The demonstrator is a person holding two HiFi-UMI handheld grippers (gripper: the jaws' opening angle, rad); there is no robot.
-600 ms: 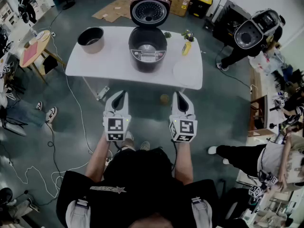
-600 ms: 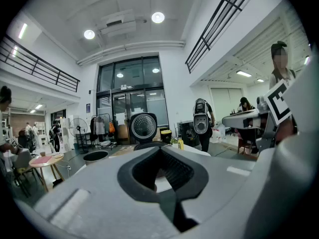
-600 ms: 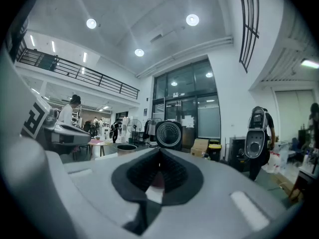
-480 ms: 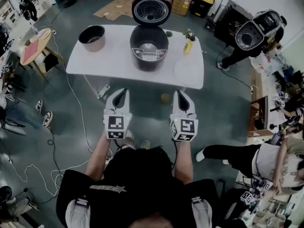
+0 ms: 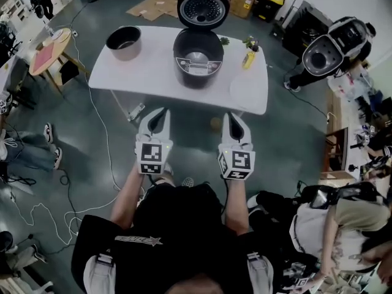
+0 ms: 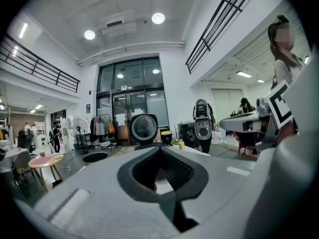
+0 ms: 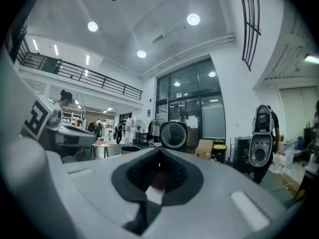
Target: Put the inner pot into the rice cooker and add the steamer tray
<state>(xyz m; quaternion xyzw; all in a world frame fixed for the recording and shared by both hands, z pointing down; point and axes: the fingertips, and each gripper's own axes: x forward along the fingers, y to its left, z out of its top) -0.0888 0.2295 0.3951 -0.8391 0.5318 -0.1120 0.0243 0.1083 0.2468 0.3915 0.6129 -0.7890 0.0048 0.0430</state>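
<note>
From the head view, a white table (image 5: 116,81) stands a little way in front of the person. The rice cooker (image 5: 197,59) sits in the middle of the table with its lid (image 5: 203,8) standing up at the far side. The inner pot (image 5: 124,41) sits at the far left of the table, well apart from the cooker. The steamer tray (image 5: 244,92), flat, white and round, lies on the near right part of the table. A yellow bottle (image 5: 248,59) stands just right of the cooker. The left gripper (image 5: 158,112) and the right gripper (image 5: 233,116) are side by side near the person, short of the table's near edge and touching nothing on it. From the left gripper view, the left gripper (image 6: 159,151) has its jaws closed tight with nothing in them. Far past them you can see the cooker's round lid (image 6: 143,128), with the inner pot (image 6: 94,157) to its left and the yellow bottle (image 6: 181,144) to its right. From the right gripper view, the right gripper (image 7: 159,154) has its jaws closed tight too, and they hold nothing. The lid (image 7: 173,135) shows far ahead, the inner pot (image 7: 130,149) is to its left, and the left gripper (image 7: 75,133) is at the left side.
</note>
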